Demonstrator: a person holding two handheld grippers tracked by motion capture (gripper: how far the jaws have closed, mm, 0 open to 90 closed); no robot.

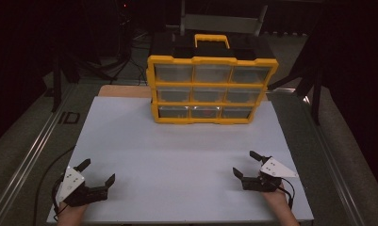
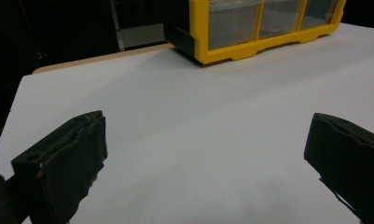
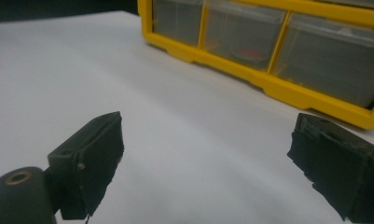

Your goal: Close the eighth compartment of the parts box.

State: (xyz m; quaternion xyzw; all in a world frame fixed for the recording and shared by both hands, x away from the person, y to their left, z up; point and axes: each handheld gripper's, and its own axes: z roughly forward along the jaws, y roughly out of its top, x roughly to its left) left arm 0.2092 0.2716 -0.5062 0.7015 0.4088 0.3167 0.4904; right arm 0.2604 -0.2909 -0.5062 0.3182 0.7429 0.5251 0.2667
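The yellow drawer cabinet (image 1: 210,89) stands at the far middle of the white table (image 1: 177,155), well apart from both grippers, which sit at the near edge. It lies ahead and to the right of the left gripper (image 1: 98,171) and ahead and to the left of the right gripper (image 1: 245,164).

The cabinet has a yellow frame with a yellow carrying handle (image 1: 211,41) on a black top, and three rows of three clear drawers. Its front faces the person. In the right gripper view the bottom row (image 3: 268,42) is close ahead, and something red (image 3: 248,52) shows through the middle drawer; what it is cannot be told. The left gripper view catches the cabinet's lower left corner (image 2: 201,51) at the top.

The left gripper's jaws are spread wide with nothing between them. The right gripper's jaws are likewise wide apart and hold nothing. Each is held by a hand at the near table edge, just above bare table.
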